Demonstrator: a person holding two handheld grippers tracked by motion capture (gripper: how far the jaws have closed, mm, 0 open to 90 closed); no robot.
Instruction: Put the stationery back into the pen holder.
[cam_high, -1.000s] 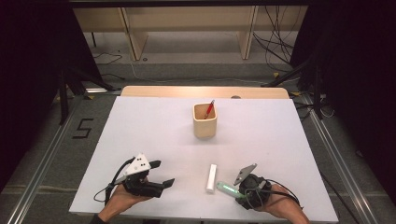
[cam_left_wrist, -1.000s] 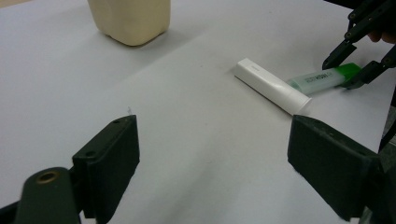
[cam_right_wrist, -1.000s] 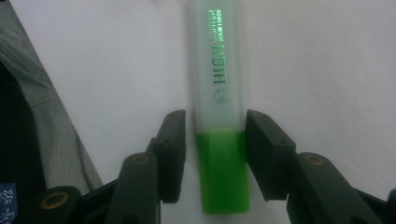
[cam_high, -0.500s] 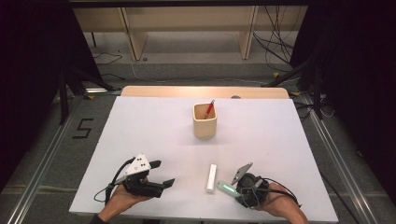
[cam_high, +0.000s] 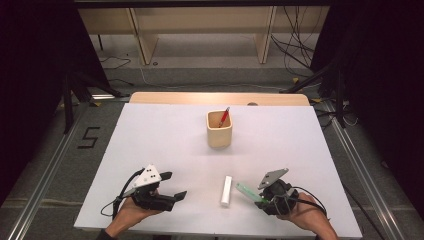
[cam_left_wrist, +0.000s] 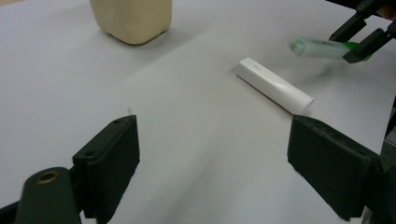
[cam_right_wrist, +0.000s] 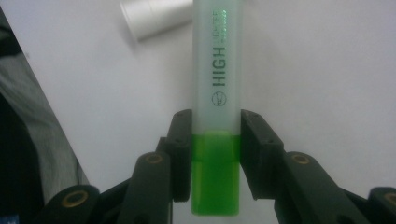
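Observation:
A green highlighter (cam_right_wrist: 217, 70) with a translucent cap is gripped at its green barrel by my right gripper (cam_right_wrist: 216, 149), whose jaws have just been closing and now press on both its sides. At the table's near right the highlighter (cam_high: 248, 191) sticks out leftward from the right gripper (cam_high: 261, 198), slightly above the surface. A white tube (cam_high: 227, 190) lies flat just to its left. My left gripper (cam_high: 175, 185) rests at the near left, open, with bare table between its jaws (cam_left_wrist: 212, 149). From there the white tube (cam_left_wrist: 273, 85) and the highlighter (cam_left_wrist: 322, 47) lie ahead.
A cream square cup (cam_high: 219, 132) with a red pen (cam_high: 224, 116) in it stands at the table's middle, toward the far side. The white table (cam_high: 150, 135) ends close behind both hands. Dark floor, cables and shelf legs lie beyond.
The right gripper's jaws have narrowed onto the green highlighter, and it now sits a little higher off the table. The left gripper has stayed put.

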